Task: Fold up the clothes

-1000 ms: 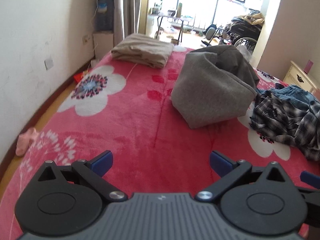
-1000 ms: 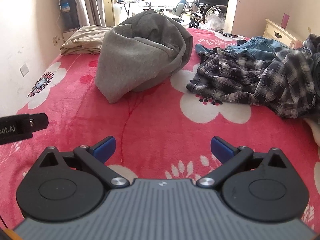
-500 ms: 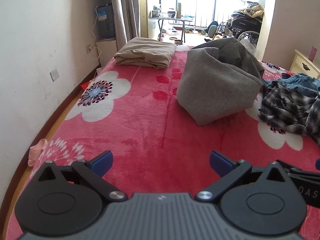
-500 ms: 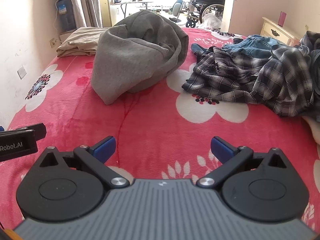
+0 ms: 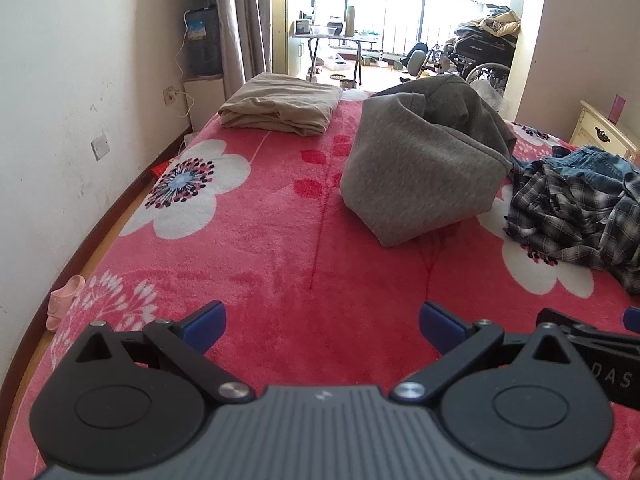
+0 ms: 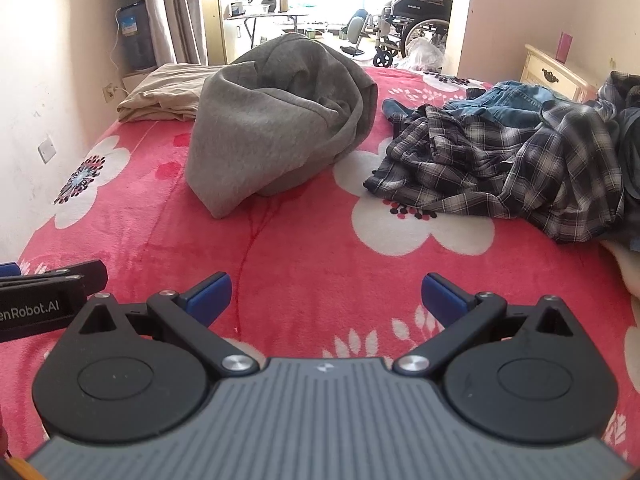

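**Bed tally: garments and furnishings by count**

Red floral blanket [image 5: 260, 248]: one. Grey sweatshirt [image 5: 424, 168], heaped: one. Folded beige garment [image 5: 280, 104]: one. Plaid shirts [image 6: 500, 160], tangled pile, count cannot be told. Denim garment [image 6: 512, 100]: one showing. Pink slipper [image 5: 64, 296] on floor: one. Wheelchair [image 6: 416, 16]: one. Cream nightstand [image 6: 556, 76]: one. Folding table [image 5: 336, 40]: one. Wall switch plate [image 5: 100, 145]: one. Two grippers, left gripper [image 5: 322, 322] and right gripper [image 6: 326, 292].
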Motion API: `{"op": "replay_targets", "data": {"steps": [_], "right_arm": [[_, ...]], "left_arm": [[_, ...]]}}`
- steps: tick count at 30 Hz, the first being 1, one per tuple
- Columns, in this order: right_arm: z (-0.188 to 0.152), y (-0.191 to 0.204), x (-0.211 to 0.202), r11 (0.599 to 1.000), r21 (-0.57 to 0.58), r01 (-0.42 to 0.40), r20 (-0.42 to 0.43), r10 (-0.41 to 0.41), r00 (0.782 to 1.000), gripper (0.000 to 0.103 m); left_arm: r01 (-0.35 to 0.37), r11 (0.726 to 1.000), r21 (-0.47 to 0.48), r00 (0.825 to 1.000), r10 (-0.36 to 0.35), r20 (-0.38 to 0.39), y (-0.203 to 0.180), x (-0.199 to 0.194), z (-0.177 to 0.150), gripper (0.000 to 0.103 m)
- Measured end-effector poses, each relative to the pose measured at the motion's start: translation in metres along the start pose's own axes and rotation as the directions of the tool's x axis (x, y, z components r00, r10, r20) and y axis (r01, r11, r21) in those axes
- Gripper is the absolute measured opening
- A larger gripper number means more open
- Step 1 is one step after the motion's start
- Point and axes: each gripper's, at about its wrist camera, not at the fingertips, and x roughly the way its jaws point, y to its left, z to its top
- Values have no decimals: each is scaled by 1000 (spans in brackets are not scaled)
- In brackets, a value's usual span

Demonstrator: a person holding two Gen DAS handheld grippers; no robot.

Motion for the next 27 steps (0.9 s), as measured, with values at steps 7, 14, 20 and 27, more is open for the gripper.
{"op": "replay_targets", "data": {"steps": [7,14,20,27], "right_arm": [[-1,-1,1,1000,9,-3,-9,3,1000,102],[-2,0,2,1000,8,-6,-15,6,1000,102],[-3,1,3,1000,11,-7,-26,7,1000,102],[-3,1,3,1000,7,-8,-24,9,1000,102]], "left_arm": [[-13,1000,-3,1000,13,12,0,-1,0,103],[-20,1000,16,1000,20,20,-2,-2,-1,103],[-20,1000,19,1000,19,21,-1,-2,-2,103],[-18,1000,21,1000,17,25,-2,-2,-1,103]]}}
